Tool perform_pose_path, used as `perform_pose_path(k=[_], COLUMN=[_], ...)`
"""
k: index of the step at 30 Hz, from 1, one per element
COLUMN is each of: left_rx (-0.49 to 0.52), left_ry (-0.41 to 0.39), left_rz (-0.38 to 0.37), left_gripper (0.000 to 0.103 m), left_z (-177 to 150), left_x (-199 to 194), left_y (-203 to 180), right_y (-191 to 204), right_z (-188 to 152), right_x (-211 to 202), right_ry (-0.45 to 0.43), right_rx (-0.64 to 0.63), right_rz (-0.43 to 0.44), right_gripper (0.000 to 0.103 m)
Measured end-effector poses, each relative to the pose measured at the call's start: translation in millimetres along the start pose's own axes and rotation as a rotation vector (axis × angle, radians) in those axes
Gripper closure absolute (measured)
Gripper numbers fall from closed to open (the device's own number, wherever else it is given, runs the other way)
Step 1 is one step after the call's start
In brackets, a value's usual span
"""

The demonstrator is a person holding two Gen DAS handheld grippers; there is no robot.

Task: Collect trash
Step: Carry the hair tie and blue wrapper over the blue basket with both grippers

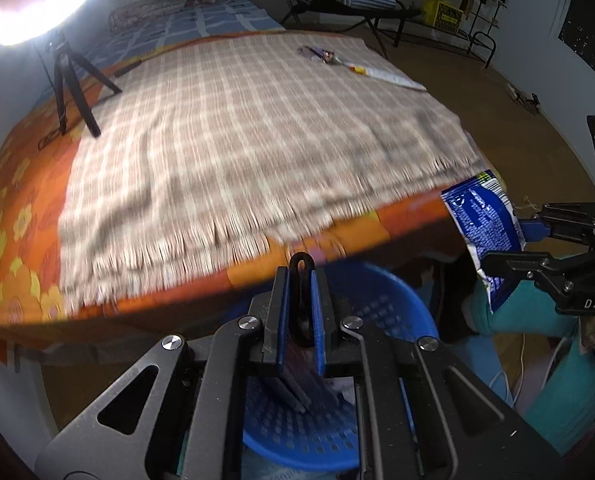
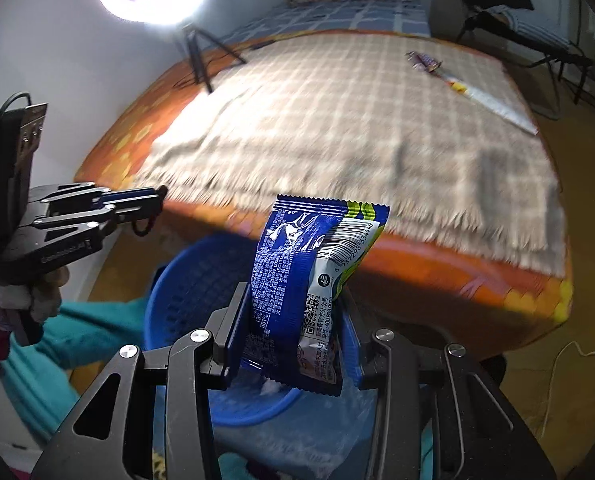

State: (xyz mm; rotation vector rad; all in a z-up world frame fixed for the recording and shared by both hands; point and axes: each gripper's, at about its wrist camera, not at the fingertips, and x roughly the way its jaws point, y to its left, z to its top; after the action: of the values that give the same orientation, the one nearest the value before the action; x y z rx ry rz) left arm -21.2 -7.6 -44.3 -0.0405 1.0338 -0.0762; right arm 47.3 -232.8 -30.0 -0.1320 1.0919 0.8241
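Right now the right gripper [image 2: 293, 336] is clamped on a blue packet [image 2: 313, 280], its two blue pads pressing the wrapper's lower half from either side. The packet stands upright between the fingers, barcode and a green-yellow corner toward the top. Just below and behind the right fingers sits a blue basket [image 2: 185, 292] with a perforated wall; the packet's bottom edge hangs over its rim area, not inside it.

The left gripper [image 1: 301, 292] is drawn narrow, pads nearly together, pinching a small black loop [image 1: 302, 264] that pokes up past the fingertips. From the left wrist view the basket [image 1: 381, 304] lies directly beneath and ahead of these fingers, and the packet [image 1: 483, 216] shows off to the right, held in the other tool.

Ahead of both grippers spreads a bed with an orange flowered sheet [image 1: 21, 216] and a checked fringed blanket [image 1: 237, 140] on top; the blanket's fringe is close above the fingertips. Far across the blanket, well apart from both grippers, lie two more wrappers: a dark crumpled one [image 1: 317, 54] and, touching it, a long white one [image 1: 385, 76] with a yellow patch. To the far left stands a black tripod [image 1: 73, 80] under a glaring ring light [image 1: 25, 4]
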Motion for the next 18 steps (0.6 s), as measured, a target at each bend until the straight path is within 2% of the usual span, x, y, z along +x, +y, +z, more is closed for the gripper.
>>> perform_pose_path(k=[8,18], left_rx=[-0.011,-0.046], left_ry=[0.036,0.123], left_rz=[-0.028,-0.046], left_gripper=[0.094,0.094], left_z=[-39,-86], left_x=[0,23], left_y=[-12,-12], right_y=[37,63], right_z=[-28,-54], right_x=[9,32], right_ry=[0.052,0.13], right_rx=[-0.072,-0.13], right_rz=[0.036,0.049], right_gripper=[0.064,0.064])
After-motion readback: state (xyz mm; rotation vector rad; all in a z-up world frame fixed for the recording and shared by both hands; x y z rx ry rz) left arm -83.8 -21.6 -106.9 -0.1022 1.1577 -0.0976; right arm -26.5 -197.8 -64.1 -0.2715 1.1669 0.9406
